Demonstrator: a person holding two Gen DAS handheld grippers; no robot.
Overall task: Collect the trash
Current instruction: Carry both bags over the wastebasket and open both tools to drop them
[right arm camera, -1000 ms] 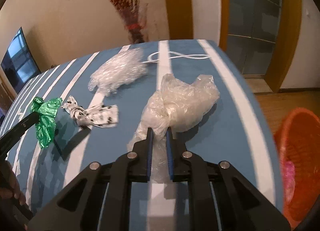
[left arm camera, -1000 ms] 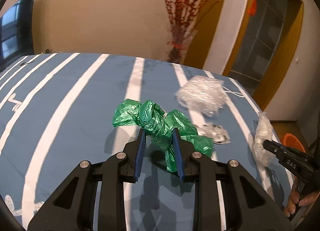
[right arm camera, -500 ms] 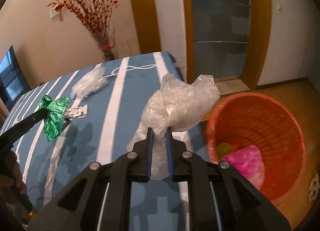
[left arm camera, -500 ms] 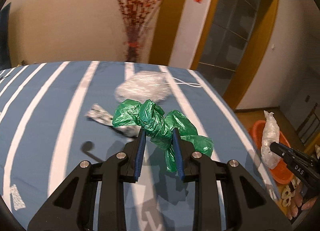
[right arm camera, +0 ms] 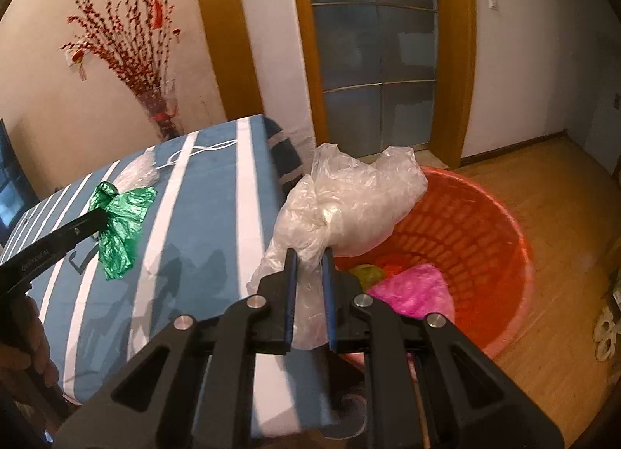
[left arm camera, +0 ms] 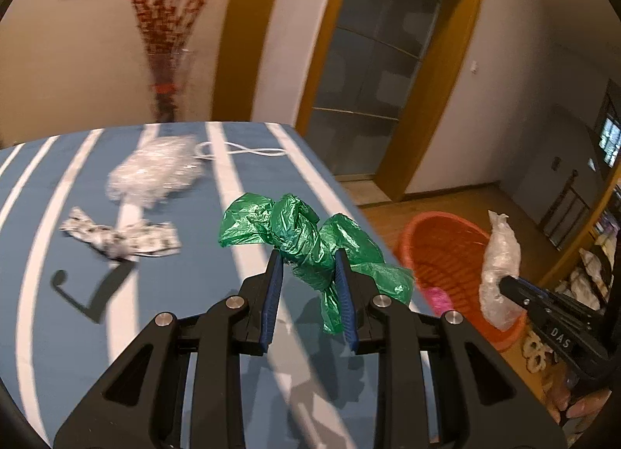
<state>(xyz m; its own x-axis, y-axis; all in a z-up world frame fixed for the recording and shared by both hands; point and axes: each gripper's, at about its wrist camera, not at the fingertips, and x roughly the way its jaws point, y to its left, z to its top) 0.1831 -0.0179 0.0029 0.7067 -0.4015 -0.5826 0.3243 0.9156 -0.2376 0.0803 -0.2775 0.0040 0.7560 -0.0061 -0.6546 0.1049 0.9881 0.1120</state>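
Note:
My left gripper (left arm camera: 306, 258) is shut on a crumpled green plastic bag (left arm camera: 306, 231), held in the air over the right side of the blue striped table (left arm camera: 77, 332). From the right wrist view the same green bag (right arm camera: 122, 216) hangs at the left gripper's tip. My right gripper (right arm camera: 308, 254) is shut on a clear plastic bag (right arm camera: 349, 208), which hangs over the near rim of the orange basket (right arm camera: 485, 231). In the left wrist view the clear bag (left arm camera: 498, 266) shows in front of the basket (left arm camera: 442, 251). The basket holds pink and yellow-green scraps.
On the table lie a clear crinkled wrapper (left arm camera: 155, 173), a black-and-white printed wrapper (left arm camera: 120, 239) and a white cord (left arm camera: 240, 150). A vase of red branches (right arm camera: 159, 115) stands by the wall behind the table. Wooden floor (right arm camera: 562, 185) surrounds the basket, with a glass door beyond.
Both grippers have carried their bags to the right, off the middle of the table. The orange basket has come into view, and the clear bag now hangs over it.

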